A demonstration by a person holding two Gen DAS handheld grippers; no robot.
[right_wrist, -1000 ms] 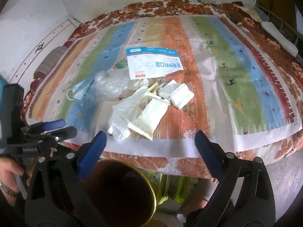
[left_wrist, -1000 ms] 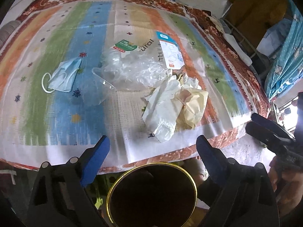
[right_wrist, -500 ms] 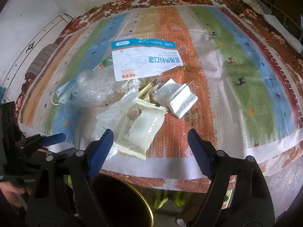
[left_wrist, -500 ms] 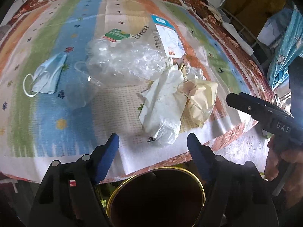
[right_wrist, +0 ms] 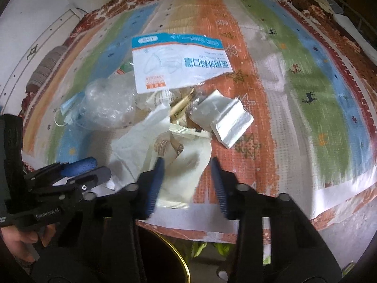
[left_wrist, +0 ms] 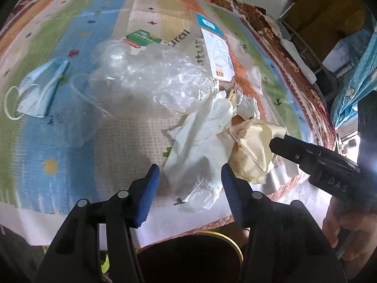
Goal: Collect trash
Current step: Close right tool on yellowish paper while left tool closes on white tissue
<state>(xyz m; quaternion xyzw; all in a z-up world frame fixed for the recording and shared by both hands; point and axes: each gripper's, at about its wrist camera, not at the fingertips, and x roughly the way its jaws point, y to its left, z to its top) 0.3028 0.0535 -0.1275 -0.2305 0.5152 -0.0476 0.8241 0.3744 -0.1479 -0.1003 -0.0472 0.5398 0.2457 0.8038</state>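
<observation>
Since one second ago both grippers have moved forward over the edge of the worktop, and their fingers stand closer together than before. The left gripper (left_wrist: 189, 176) now has its blue fingers (left_wrist: 147, 188) spread on both sides of the white crumpled bag (left_wrist: 200, 146), whose near end lies between them; I cannot tell if the pads touch it. The right gripper (right_wrist: 186, 179) holds its fingers (right_wrist: 154, 184) apart around the near end of the cream wrapper (right_wrist: 188, 165), also without a clear grip.

The two pieces lie side by side, touching, near the front edge of the striped cloth (right_wrist: 306, 94) that covers the worktop. Just behind them are a folded silver packet (right_wrist: 223, 118) and a crumpled clear plastic bag (left_wrist: 146, 80). The blue-and-white mask package (right_wrist: 179, 63) lies flat behind the heap, partly over it. A blue face mask (left_wrist: 40, 92) rests apart at the left side of the clear plastic. Below the edge of the worktop, between the grippers, stands a dark bin with a gold rim (left_wrist: 235, 247).
</observation>
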